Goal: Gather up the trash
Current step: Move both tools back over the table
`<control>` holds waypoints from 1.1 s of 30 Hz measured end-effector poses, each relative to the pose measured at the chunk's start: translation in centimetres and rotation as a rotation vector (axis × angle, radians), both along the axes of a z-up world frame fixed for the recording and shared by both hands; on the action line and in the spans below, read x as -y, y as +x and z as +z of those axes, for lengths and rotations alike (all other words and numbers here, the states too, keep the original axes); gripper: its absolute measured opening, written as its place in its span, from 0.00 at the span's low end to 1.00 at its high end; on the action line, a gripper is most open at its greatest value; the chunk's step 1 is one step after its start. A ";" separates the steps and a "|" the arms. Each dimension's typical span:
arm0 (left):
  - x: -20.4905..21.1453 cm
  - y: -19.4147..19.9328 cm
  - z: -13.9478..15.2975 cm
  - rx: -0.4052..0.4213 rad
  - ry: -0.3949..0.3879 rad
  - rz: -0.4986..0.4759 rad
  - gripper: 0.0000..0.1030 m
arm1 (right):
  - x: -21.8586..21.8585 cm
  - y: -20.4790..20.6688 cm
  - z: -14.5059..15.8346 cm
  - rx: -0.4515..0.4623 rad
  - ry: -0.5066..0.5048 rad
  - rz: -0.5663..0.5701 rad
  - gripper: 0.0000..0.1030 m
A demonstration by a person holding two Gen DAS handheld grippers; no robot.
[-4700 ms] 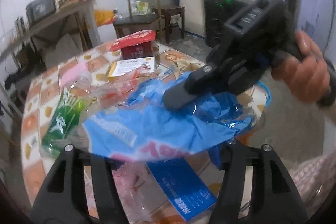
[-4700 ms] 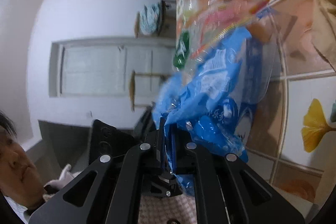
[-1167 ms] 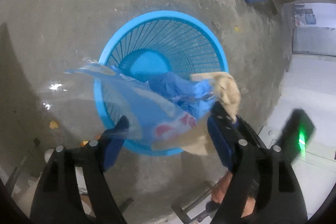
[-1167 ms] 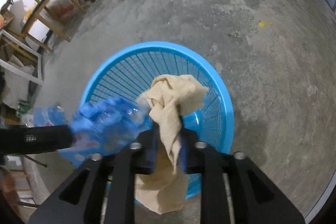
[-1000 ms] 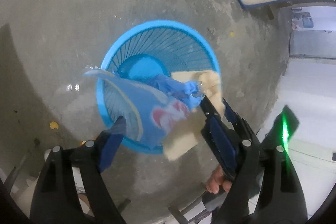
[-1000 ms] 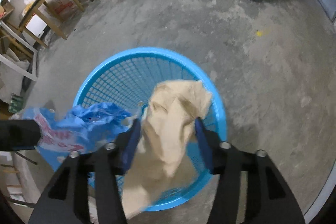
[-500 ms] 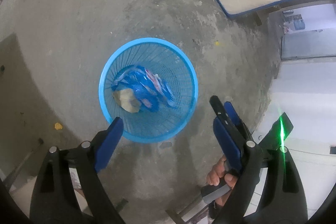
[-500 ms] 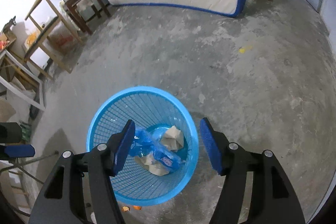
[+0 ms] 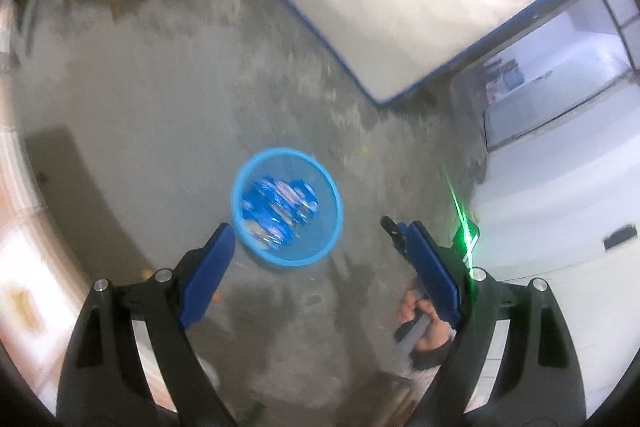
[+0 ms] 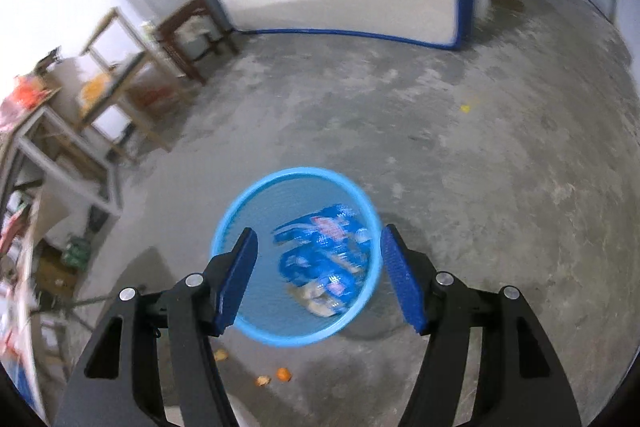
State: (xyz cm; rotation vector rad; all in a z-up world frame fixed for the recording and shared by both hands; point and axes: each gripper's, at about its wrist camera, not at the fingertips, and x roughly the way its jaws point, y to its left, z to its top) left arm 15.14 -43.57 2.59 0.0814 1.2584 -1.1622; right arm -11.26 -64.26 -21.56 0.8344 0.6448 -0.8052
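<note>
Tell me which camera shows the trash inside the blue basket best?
The right wrist view. There the blue basket looks bigger, and you can tell the blue wrapper from a pale crumpled scrap under it. The left wrist view shows the same basket smaller and blurrier, its wrapper just a blue smear.

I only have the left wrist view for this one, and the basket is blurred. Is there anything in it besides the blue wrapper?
Observer: Yes. In the right wrist view a pale crumpled piece lies in the blue basket, partly under the blue wrapper.
Operator: My view shows only one finger of the right gripper. Is it carrying anything?
Observer: No. The right gripper has its jaws standing apart with nothing between them; only the basket shows beyond.
</note>
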 end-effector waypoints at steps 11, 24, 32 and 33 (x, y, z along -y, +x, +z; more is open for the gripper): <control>-33.7 -2.4 5.7 0.282 0.146 0.511 0.82 | -16.9 8.2 12.1 -0.051 -0.282 0.351 0.94; -51.1 -7.7 -2.0 0.321 0.217 0.891 0.82 | -42.0 19.2 18.8 -0.058 -0.563 0.904 0.94; -52.7 -5.2 -6.7 0.399 0.358 0.847 0.85 | -45.5 19.6 19.8 0.075 -0.443 1.024 0.94; -53.0 -4.7 -7.4 0.385 0.368 0.844 0.85 | -45.7 19.8 19.9 0.081 -0.434 1.025 0.94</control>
